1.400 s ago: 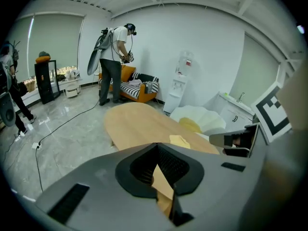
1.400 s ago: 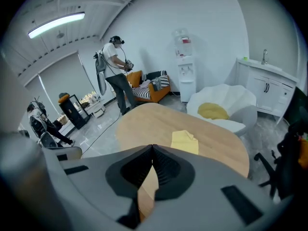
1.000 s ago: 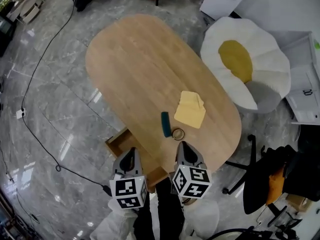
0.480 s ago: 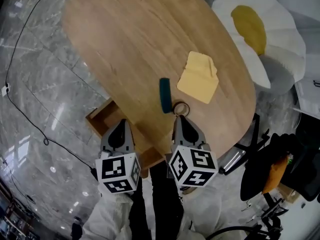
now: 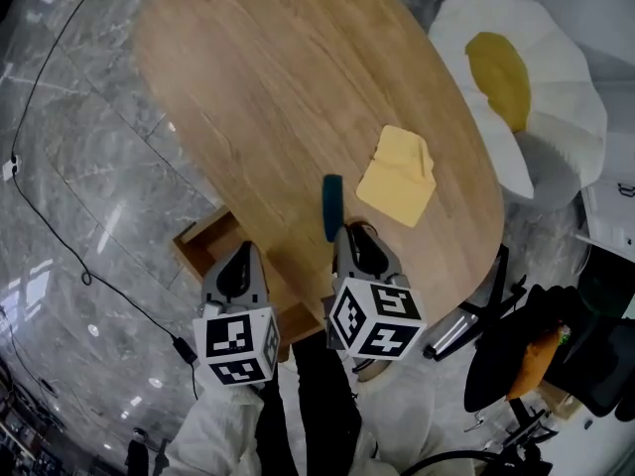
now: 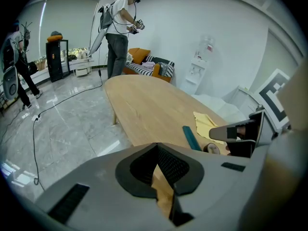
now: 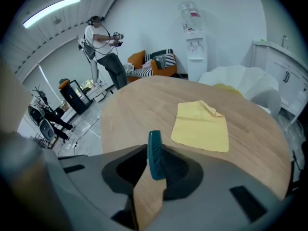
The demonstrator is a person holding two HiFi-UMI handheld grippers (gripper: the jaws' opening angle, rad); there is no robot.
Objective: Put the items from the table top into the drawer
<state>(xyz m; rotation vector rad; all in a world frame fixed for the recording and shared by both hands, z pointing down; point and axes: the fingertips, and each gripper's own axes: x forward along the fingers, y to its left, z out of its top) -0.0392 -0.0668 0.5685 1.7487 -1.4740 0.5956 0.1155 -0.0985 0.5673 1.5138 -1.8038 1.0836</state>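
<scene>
A teal comb (image 5: 332, 206) lies on the oval wooden table (image 5: 258, 77), with a yellow cloth (image 5: 400, 176) to its right. My right gripper (image 5: 349, 234) reaches over the table's near edge. Its jaws are opening, and in the right gripper view the comb's (image 7: 155, 153) near end lies between them, unpressed. A small brown ring (image 6: 211, 148) sits beside the comb (image 6: 191, 137), close to the right gripper's fingertips (image 6: 226, 133). My left gripper (image 5: 238, 264) hangs shut over the open wooden drawer (image 5: 198, 249), with nothing in it.
A white and yellow egg-shaped cushion (image 5: 521, 87) lies past the table's right side. A black chair (image 5: 516, 355) stands at the lower right. A cable (image 5: 60, 216) runs across the marble floor. A person (image 6: 118, 32) stands beyond the table's far end.
Both grippers have sunk toward the table. The right one has moved forward over the ring to the comb's near end, and its jaws have parted a little.
</scene>
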